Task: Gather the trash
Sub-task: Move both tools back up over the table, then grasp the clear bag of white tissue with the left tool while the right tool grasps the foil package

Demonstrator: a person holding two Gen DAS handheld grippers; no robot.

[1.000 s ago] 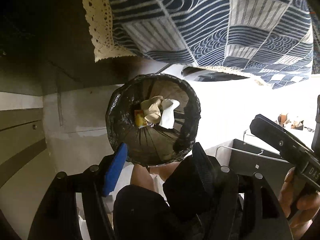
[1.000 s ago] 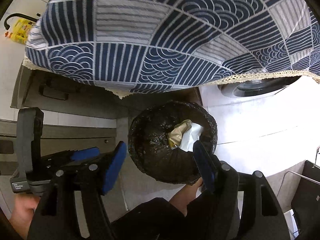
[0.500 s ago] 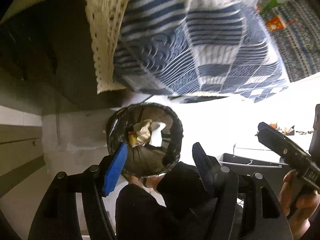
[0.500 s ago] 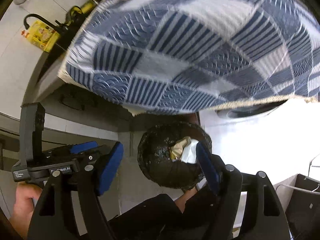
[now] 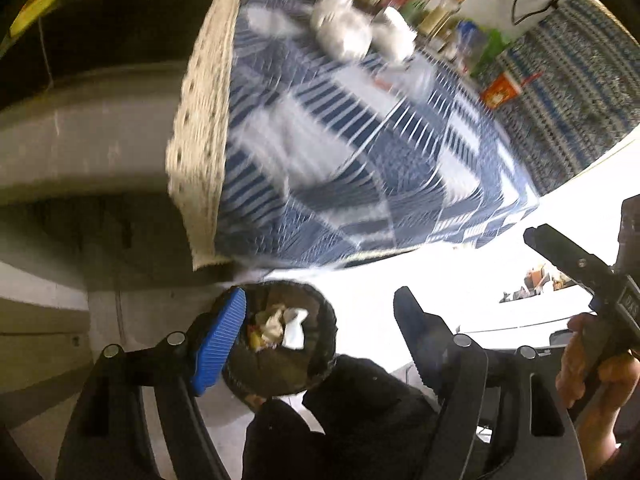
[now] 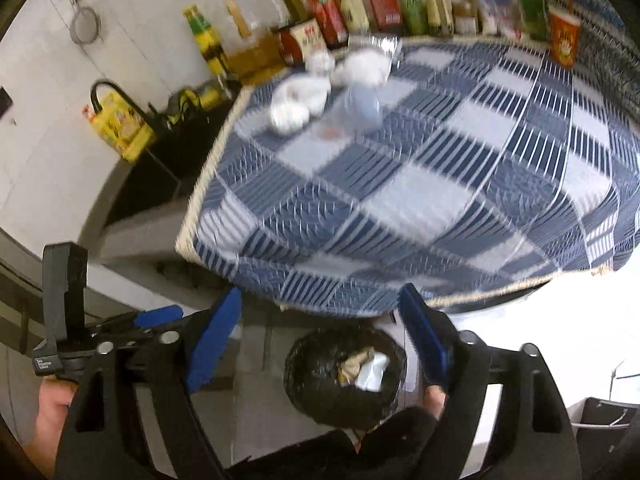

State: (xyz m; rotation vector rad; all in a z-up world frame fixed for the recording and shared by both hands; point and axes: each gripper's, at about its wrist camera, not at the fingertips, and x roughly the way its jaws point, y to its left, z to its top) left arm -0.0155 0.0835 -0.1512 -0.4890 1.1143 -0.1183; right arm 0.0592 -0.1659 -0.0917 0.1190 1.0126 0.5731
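A bin lined with a black bag [image 5: 316, 364] [image 6: 308, 380] stands on the floor beneath the table, with crumpled paper and tissue [image 5: 280, 324] [image 6: 364, 366] inside. On the blue patterned tablecloth [image 6: 400, 200] lie white crumpled tissues [image 6: 300, 100] [image 5: 344, 32] beside a clear plastic bottle [image 6: 364, 96], all blurred. My left gripper [image 5: 320, 294] hangs high above the bin, its jaws opening with nothing between them. My right gripper [image 6: 320, 292] is also well above the bin, jaws opening wide and holding nothing. Each gripper shows at the edge of the other's view.
Bottles and packets [image 6: 360, 8] line the wall behind the table. A yellow bottle [image 6: 120, 128] and a black tap [image 6: 116, 96] stand at a dark sink to the left. A dark crate [image 6: 600, 420] sits on the floor at right. Dark-trousered legs [image 5: 360, 420] stand next to the bin.
Both grippers have risen and tilted up, so the table top with its tissues has come into view and the bin has shrunk low in frame. Both pairs of jaws have widened.
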